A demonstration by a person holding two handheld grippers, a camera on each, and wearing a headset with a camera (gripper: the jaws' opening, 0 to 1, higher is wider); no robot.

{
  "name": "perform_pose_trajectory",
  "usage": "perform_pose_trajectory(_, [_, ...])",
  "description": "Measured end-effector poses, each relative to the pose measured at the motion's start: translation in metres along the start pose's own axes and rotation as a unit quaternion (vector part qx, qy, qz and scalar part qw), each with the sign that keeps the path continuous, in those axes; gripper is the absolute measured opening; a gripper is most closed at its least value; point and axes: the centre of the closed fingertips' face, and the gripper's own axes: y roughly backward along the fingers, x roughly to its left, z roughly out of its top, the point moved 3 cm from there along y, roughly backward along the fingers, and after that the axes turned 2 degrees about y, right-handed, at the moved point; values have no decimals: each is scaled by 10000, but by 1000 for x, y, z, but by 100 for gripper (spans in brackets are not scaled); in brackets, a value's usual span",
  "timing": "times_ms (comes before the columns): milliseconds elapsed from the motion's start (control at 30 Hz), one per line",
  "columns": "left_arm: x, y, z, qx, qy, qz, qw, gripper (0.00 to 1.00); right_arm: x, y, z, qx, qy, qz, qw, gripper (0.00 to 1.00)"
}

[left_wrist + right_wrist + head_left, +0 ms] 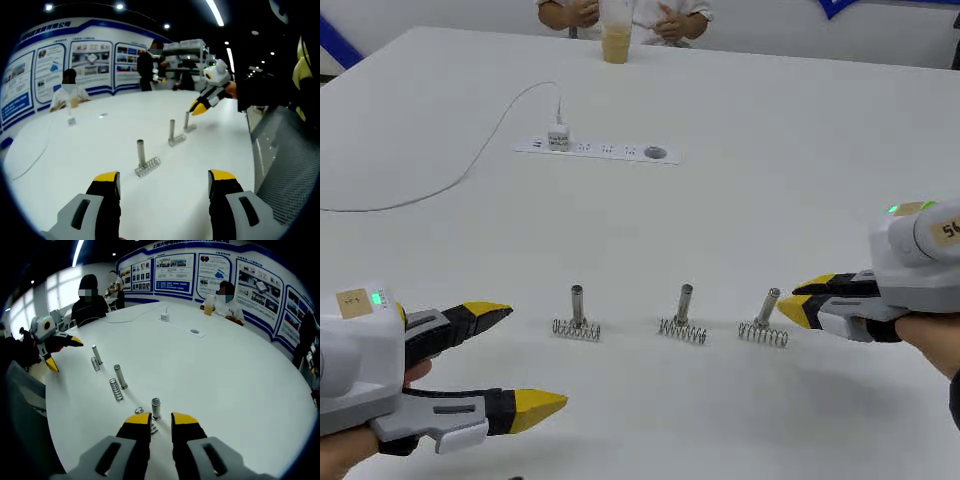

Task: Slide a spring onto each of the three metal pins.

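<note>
Head view: the left pin [577, 303], the middle pin [685, 301] and the right pin [770, 305] stand in a row on the white table [740, 200]. A spring lies flat at the foot of each, and none is on a pin yet.
Right gripper [790, 297]: the jaws are almost together, with a narrow gap, and nothing is between them.
Left gripper [532, 358]: the jaws are wide apart and empty.
Nearest target: the right pin stands just ahead of the right gripper's tips. The right spring [762, 335] lies just ahead of them and a little lower, on the person's side of that pin.
Right gripper view: the right pin is straight in front of the gap between the jaws, and part of the right spring is hidden under one jaw tip.
Spring axis: it runs along the row, about in line with the way the right gripper points, while the pin is upright.
Other pins: both stand farther ahead of the right gripper. The left pin is nearer to the left gripper, ahead of it but apart.
Judgement: the right gripper is the nearer one. It probably must open, take the spring across its coils, and then turn it upright.
</note>
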Motion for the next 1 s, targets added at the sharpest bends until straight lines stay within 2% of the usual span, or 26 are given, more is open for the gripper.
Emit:
perform_pose_trajectory(200, [-2, -1, 2, 1, -16, -18, 10000, 73, 3, 0, -7, -72, 76, 347, 9993, 17])
perform_pose_trajectory(300, [-3, -1, 2, 3, -23, -19, 10000, 72, 5, -2, -10, -89, 250, 506, 9984, 17])
perform_pose_trajectory(533, [-3, 0, 2, 2, -20, -1, 10000, 72, 13, -11, -20, -181, 719, 1003, 9922, 17])
perform_pose_trajectory(1000, [-4, 0, 1, 32, -5, 1, 10000, 72, 14, -27, -32, -130, 880, 1298, 9875, 17])
